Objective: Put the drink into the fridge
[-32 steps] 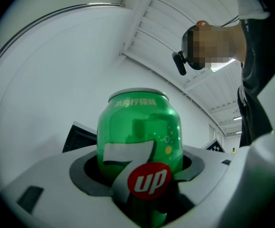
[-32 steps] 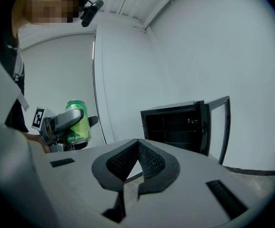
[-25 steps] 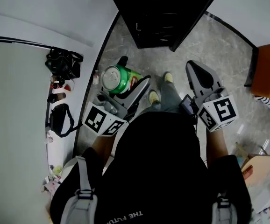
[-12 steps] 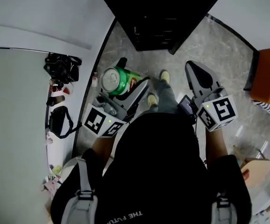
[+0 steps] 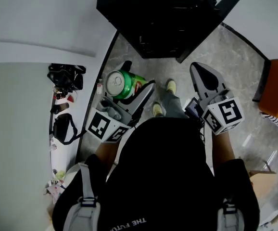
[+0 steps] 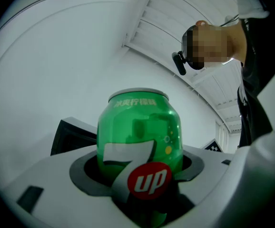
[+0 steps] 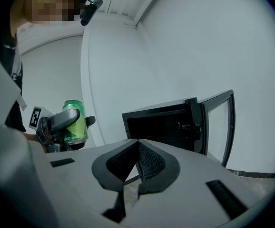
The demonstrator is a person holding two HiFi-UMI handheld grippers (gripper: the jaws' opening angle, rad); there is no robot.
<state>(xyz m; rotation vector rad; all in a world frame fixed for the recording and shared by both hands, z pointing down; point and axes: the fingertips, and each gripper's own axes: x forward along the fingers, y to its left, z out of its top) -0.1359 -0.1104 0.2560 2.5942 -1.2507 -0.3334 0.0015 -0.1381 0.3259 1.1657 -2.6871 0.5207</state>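
Gripping a green 7UP can [image 6: 140, 137] upright between its wide-set jaws, the left gripper [image 5: 134, 78] hangs above the grey marbled floor [image 5: 225, 52], a little short of the black mini fridge [image 5: 163, 18]. The fridge's glass door [image 7: 218, 122] stands swung open, with the dark inside facing the person. The right gripper [image 7: 137, 163] points toward the fridge, its jaws closed together with nothing between them, well apart from the can.
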